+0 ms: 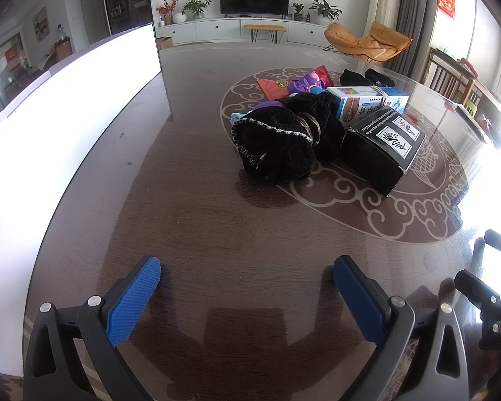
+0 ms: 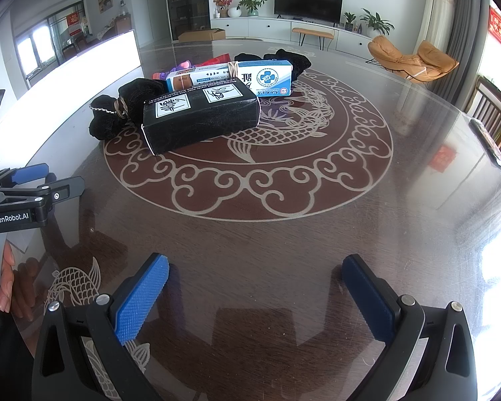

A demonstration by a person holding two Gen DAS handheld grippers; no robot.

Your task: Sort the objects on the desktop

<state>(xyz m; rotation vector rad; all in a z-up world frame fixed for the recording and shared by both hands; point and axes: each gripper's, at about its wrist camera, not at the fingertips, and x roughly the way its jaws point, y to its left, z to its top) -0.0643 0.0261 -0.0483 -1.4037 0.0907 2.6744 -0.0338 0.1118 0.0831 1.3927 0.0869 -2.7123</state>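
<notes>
- A dark wooden table [image 2: 284, 254] under a glossy top is seen in both views, with a pale fish-and-cloud medallion [image 2: 250, 173] printed at its centre; a wide bare stretch of surface is left between the grippers and the pile of objects.
- A bright white panel [image 1: 66, 127] is set along the table's left edge, so that side is closed off; the far edge and the right edge are left free.
- A black box [image 2: 200, 120] with white labels is placed on the medallion's near-left part, nearest to both grippers.
- A black fuzzy cloth bundle [image 1: 280, 140], bound with a band, is laid touching the black box on its left.
- A blue-and-white medicine box [image 2: 264, 75], wrapped with a rubber band, is set just behind the black box.
- Purple and red items [image 1: 304, 82] and dark cloth are heaped at the back; their kind cannot be told.
- The left gripper [image 1: 247, 279] is held low over bare table, its blue-padded fingers spread wide, nothing between them.
- The right gripper [image 2: 255, 275] is likewise held with fingers wide apart and empty, near the table's front edge.
- A hand [image 2: 3, 280] is seen at the left margin of the right wrist view.
</notes>
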